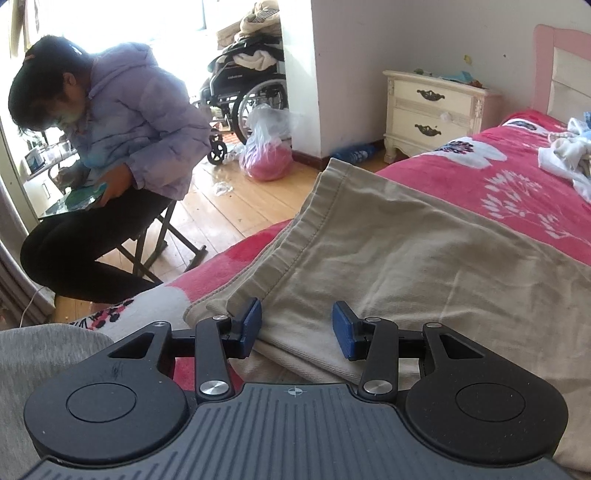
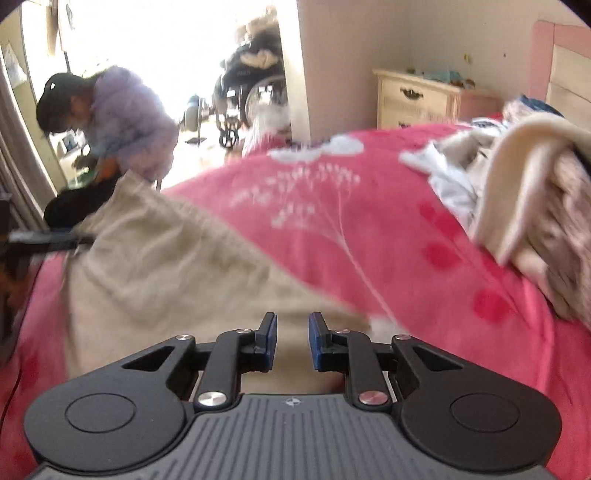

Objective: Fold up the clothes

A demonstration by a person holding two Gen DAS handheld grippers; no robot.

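My left gripper (image 1: 297, 328) and right gripper (image 2: 291, 341) jaws stand apart, unloaded, above the beige trousers (image 1: 406, 258), positioned for the next fold.

floor: wooden planks (image 1: 218, 206), centre left | wall: white (image 1: 406, 33), top | furniture: cream nightstand (image 1: 432, 110) upper right, wheelchair (image 1: 247, 92) top centre | light: bright window (image 1: 122, 22), upper left

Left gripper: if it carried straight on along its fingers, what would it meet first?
Most likely the beige garment on the pink bedspread; the left gripper stands open just above it, though depth is uncertain.
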